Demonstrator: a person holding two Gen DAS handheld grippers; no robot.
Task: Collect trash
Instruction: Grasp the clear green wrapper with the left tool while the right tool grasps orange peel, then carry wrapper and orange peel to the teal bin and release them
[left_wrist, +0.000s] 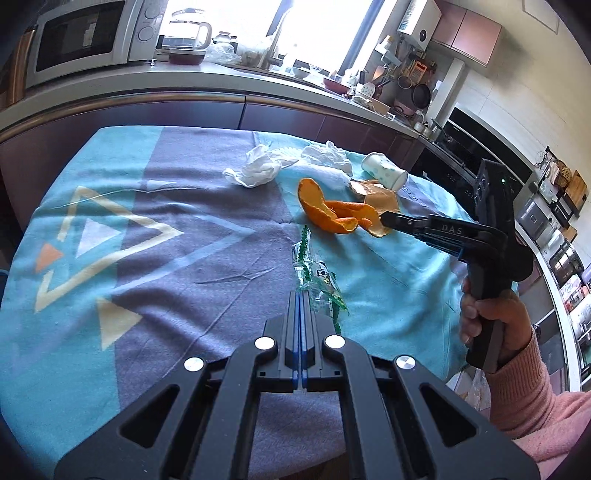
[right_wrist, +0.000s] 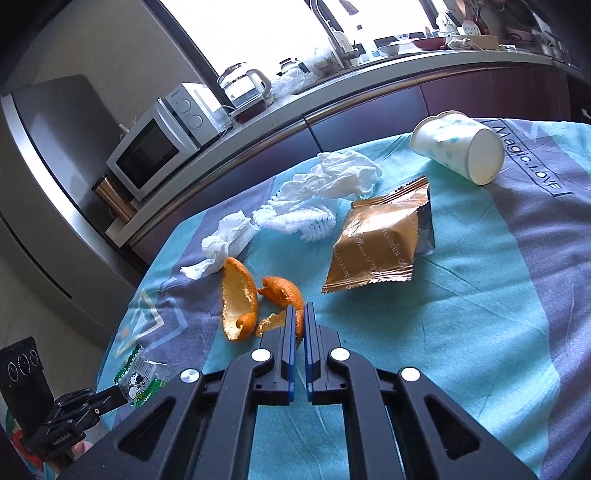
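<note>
right gripper (right_wrist: 300, 308) pinches orange peel (right_wrist: 282, 291); left gripper (left_wrist: 303, 295) clamps clear wrapper (left_wrist: 317, 280).

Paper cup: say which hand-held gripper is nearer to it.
Right. The right hand-held gripper pinches the orange peel, with the tipped-over paper cup beyond the gold wrapper. The left hand-held gripper is farther back, at the clear wrapper.

Glossy foil wrapper (right_wrist: 376, 243), matt cloth tablecloth (right_wrist: 480, 314), paper cup (right_wrist: 456, 149)
</note>
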